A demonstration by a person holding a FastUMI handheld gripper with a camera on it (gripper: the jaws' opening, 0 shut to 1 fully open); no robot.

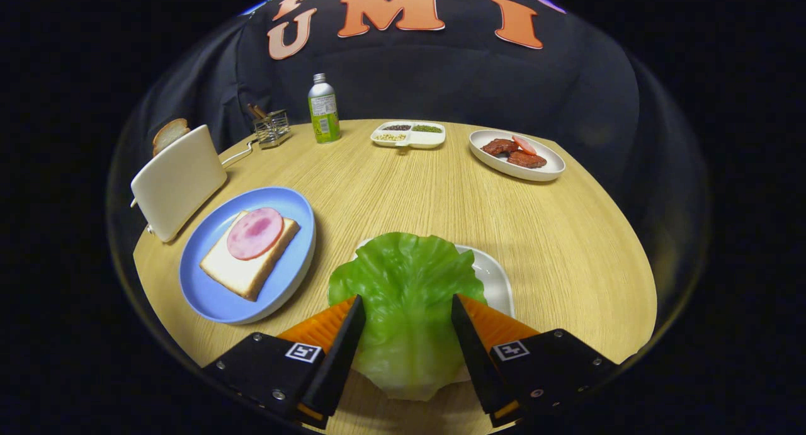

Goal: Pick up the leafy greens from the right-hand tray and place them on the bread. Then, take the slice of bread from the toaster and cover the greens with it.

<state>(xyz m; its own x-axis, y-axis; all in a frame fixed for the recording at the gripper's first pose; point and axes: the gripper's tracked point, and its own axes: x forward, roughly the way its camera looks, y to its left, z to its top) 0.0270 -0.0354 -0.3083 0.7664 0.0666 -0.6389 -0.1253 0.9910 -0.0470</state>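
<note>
A big green lettuce leaf point(406, 296) lies over the white right-hand tray point(494, 281) and reaches back between my fingers. My gripper point(406, 309) is shut on the leaf, with one finger pressed against each side of its narrower part. To the left, a blue plate point(214, 296) holds a slice of bread point(242, 271) topped with a round of pink ham point(255, 232). Behind the plate stands a cream toaster point(178, 182) with a second bread slice point(169, 133) sticking out of its slot.
At the far side of the round wooden table point(409, 189) stand a wire holder point(272, 128), a green bottle point(323, 111), a divided white dish point(409, 135) and an oval plate with meat point(516, 153). Black cloth hangs behind the table.
</note>
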